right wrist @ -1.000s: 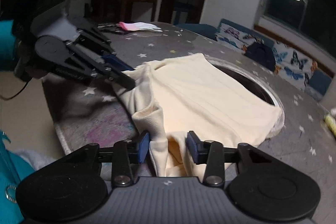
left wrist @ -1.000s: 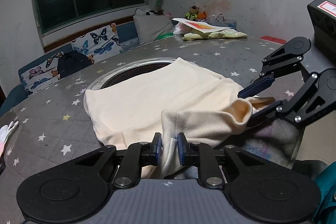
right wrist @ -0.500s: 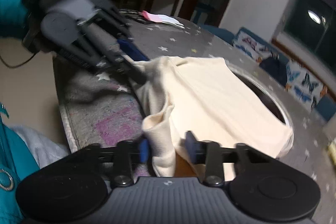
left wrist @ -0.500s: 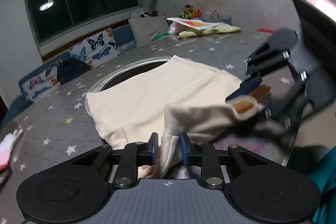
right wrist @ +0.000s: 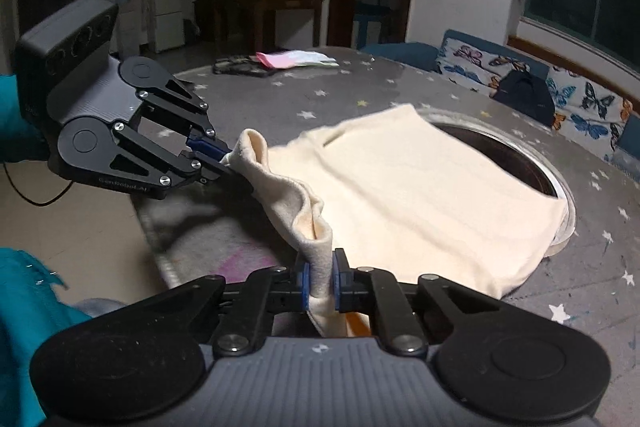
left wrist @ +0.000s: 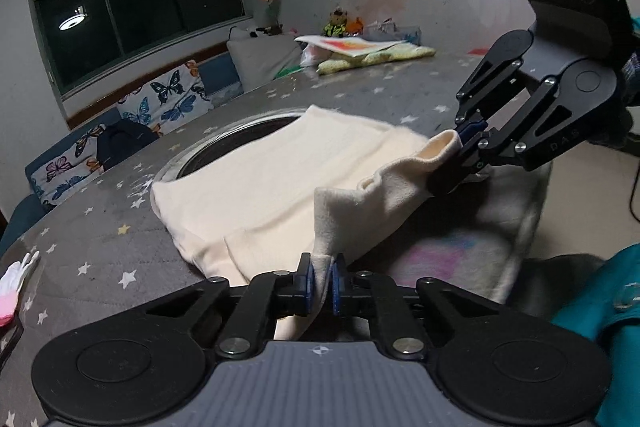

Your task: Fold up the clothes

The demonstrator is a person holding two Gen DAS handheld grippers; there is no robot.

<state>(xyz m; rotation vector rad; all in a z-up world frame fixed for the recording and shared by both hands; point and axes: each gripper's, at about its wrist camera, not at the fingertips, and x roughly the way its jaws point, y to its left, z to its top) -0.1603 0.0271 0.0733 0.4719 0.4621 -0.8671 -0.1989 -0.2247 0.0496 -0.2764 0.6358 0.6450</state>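
Observation:
A cream garment (left wrist: 276, 179) lies spread on a grey star-patterned table (left wrist: 100, 247), partly over a round hole in the tabletop (left wrist: 240, 143). My left gripper (left wrist: 320, 285) is shut on the near hem of the cream garment (right wrist: 420, 195). My right gripper (right wrist: 320, 281) is shut on the same hem further along. Each gripper shows in the other's view: the right gripper (left wrist: 466, 141) and the left gripper (right wrist: 214, 159). The edge between them is lifted off the table and stretched into a raised fold.
A grey cloth with a pink patch (left wrist: 448, 255) hangs over the near table edge. Pink and white gloves (right wrist: 296, 58) lie at the far side. A yellow cloth and papers (left wrist: 372, 53) sit at the back. A butterfly-print bench (left wrist: 160, 103) runs under the window.
My right gripper has closed from open onto the hem. Both grippers have raised the near edge and pulled it taut between them.

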